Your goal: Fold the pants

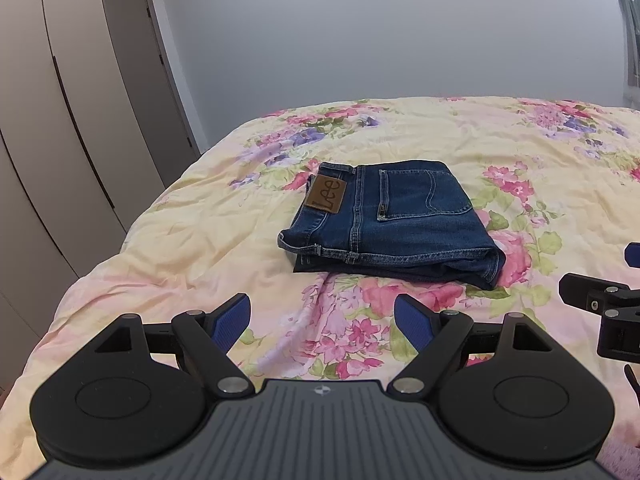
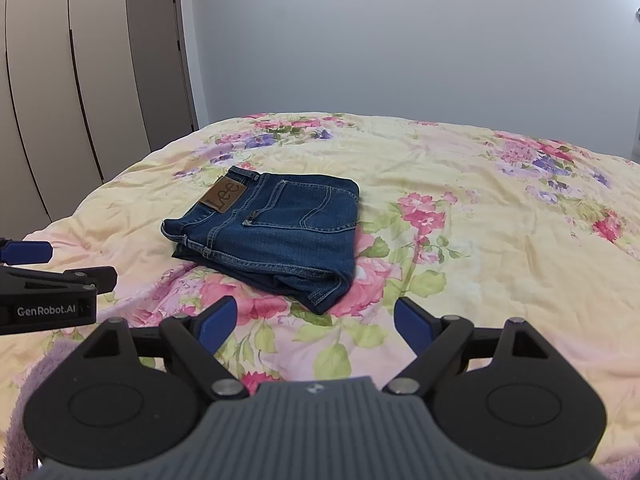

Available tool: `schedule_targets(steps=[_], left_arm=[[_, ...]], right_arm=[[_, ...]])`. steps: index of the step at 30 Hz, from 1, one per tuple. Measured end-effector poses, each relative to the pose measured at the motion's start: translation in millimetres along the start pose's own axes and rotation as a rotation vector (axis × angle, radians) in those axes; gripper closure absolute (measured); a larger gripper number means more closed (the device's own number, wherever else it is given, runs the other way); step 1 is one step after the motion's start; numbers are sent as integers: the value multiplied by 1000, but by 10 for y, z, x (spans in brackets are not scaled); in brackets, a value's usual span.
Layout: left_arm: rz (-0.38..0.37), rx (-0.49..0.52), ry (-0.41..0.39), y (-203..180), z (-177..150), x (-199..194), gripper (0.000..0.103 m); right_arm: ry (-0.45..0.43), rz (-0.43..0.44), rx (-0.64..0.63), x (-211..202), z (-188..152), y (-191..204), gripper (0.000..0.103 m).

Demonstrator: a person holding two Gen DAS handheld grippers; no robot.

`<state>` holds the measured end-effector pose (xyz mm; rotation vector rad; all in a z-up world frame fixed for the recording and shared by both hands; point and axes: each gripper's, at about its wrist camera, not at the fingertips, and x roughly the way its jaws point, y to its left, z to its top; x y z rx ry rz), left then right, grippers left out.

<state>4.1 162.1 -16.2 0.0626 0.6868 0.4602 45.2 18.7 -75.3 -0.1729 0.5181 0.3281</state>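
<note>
Pants: dark blue jeans (image 1: 394, 220) folded into a compact stack, back pocket and brown leather patch (image 1: 329, 196) facing up – waistband toward the bed's left edge, folded bulk toward the right

Place: the jeans lie on the flowered bedspread (image 1: 520, 152), about midway between the near and far edges of the bed and nearer its left edge than its right

Left hand-held gripper (image 1: 322, 318): jaws spread wide, blue pads (image 1: 232, 322) apart with nothing between them; it hovers over the near edge of the bed, short of the jeans and not touching them

Right hand-held gripper (image 2: 312, 318): likewise wide open and empty, pads (image 2: 414, 326) well apart – held over the near edge, the closest corner of the jeans just beyond its fingertips, no contact

Side by side: each hand-held gripper shows at the border of the other's view, black body and a blue pad visible; the one seen from the right wrist carries white lettering

Surroundings: pale wardrobe doors (image 2: 48, 92) and a grey door (image 2: 160, 52) stand past the bed's left edge, a plain wall (image 2: 400, 40) behind its far edge
</note>
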Motion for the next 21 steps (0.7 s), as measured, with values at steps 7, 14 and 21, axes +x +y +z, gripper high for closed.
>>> schedule_targets(steps=[7,14,21], left_arm=[[4,5,-21,-4,-15,-29,8],[4,3,-31,4,-9,-47,8],[-3,1,-31,24,-10,-57,8]], right_arm=[[2,0,1,-2,-9,2,21],[5,-1,1,3,-12,11,21],[7,0,0,5,-11,21,21]])
